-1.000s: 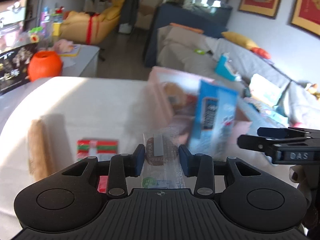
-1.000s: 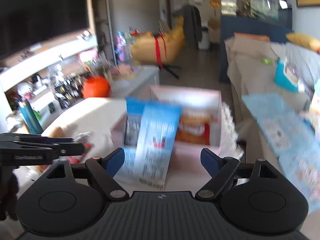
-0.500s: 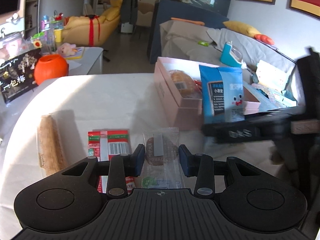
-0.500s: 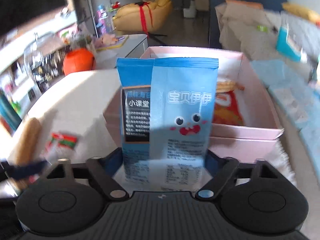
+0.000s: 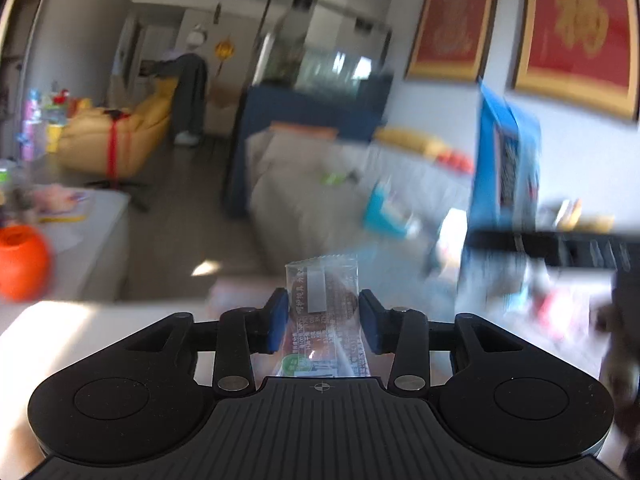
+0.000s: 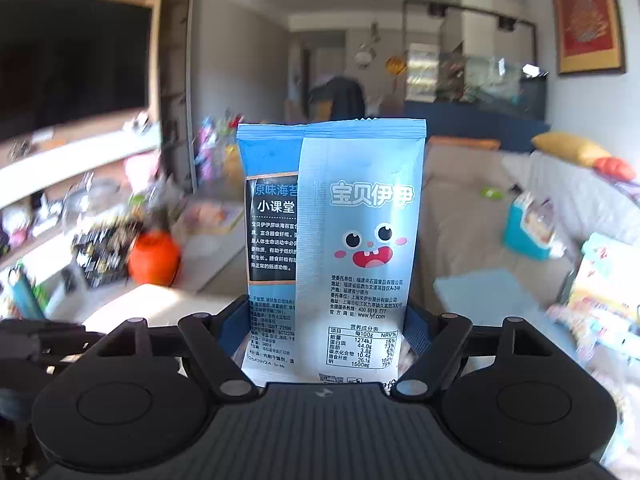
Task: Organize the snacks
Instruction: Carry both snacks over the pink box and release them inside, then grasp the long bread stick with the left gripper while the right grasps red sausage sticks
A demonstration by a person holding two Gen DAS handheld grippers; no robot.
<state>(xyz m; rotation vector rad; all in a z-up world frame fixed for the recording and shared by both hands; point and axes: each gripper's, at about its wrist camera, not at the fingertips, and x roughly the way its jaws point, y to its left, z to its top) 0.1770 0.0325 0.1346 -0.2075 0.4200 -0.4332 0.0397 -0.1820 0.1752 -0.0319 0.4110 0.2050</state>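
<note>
My left gripper (image 5: 323,316) is clamped on a clear-wrapped chocolate biscuit (image 5: 324,308), the packet standing upright between the blue pads (image 5: 277,320) and lifted off the white surface (image 5: 72,320). My right gripper (image 6: 326,336) pinches two blue seaweed snack packets (image 6: 360,240) — one overlapping the other, the front one printed with a cartoon face — held upright in the air. From the left wrist they show as a blurred blue shape on the right (too smeared to read). An orange pumpkin-shaped container (image 6: 154,258) sits on the low grey table (image 5: 92,236) beyond, near the grey sofa (image 6: 472,216).
</note>
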